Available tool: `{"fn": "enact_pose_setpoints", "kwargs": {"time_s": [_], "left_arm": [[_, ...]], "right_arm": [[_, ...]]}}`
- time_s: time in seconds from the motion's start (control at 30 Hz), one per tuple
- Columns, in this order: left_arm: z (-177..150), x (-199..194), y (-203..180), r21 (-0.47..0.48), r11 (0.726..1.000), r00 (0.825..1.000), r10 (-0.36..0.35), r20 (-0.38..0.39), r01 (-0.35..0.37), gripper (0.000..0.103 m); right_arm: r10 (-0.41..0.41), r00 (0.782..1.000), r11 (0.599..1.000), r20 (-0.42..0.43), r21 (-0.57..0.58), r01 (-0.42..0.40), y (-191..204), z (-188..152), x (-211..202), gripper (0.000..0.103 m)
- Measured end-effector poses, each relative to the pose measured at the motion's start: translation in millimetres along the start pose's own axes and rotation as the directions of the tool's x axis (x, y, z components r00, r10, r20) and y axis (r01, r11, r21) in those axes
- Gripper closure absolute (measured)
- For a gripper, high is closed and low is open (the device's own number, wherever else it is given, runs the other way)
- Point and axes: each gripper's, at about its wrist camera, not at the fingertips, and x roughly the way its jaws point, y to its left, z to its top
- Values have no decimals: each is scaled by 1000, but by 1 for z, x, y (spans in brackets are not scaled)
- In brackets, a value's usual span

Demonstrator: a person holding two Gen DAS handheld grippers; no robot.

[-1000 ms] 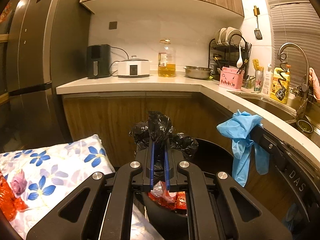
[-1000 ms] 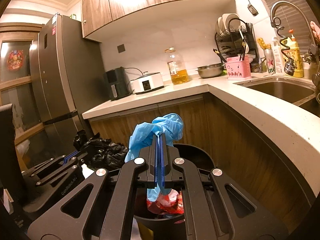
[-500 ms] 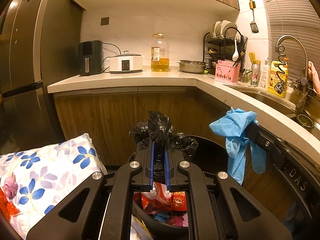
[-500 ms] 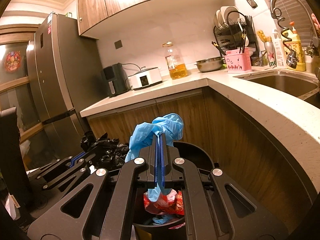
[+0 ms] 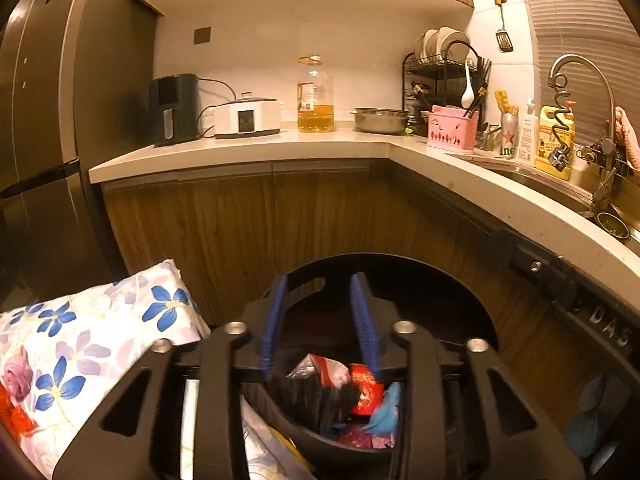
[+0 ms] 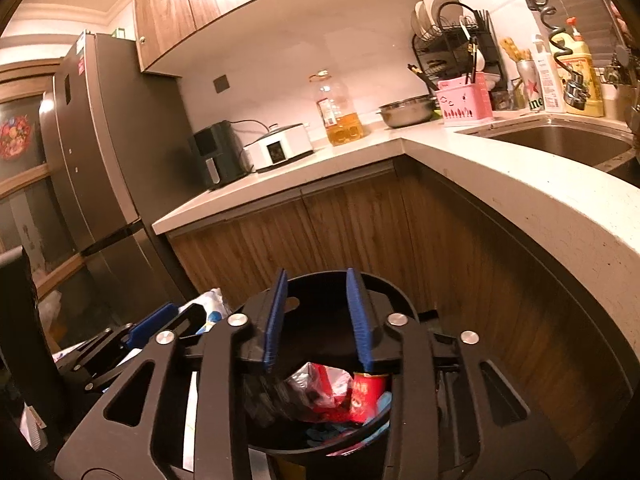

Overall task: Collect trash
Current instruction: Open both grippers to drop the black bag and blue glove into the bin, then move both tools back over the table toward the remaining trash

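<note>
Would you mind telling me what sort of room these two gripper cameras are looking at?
A home kitchen, most likely: a tall fridge stands beside an L-shaped countertop, with a dish rack and a sink faucet further along it.

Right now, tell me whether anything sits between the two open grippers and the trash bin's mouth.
Nothing visible does. The left gripper and right gripper both hang open and empty over the black trash bin. Inside lie a red wrapper, crumpled black bag and blue glove; the floral cushion stands beside it.
</note>
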Motion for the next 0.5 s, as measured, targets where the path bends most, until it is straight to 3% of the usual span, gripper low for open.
{"fn": "enact_pose_setpoints", "kwargs": {"time_s": [0.1, 0.17, 0.37, 0.5], "left_arm": [[-3, -2, 6, -18, 1000, 1000, 5, -5, -5, 59], [-5, -6, 11, -32, 999, 1000, 14, -3, -14, 46], [-17, -28, 26, -60, 994, 995, 96, 5, -95, 24], [-25, -47, 37, -73, 985, 987, 160, 17, -158, 15]], "right_arm": [[-7, 1000, 1000, 2, -2, 7, 0, -2, -3, 63], [-22, 1000, 1000, 9, -16, 23, 4, -4, -6, 57], [-50, 998, 997, 36, -60, 52, 16, -11, -20, 36], [-51, 998, 995, 39, -79, 54, 24, -16, -29, 25]]}}
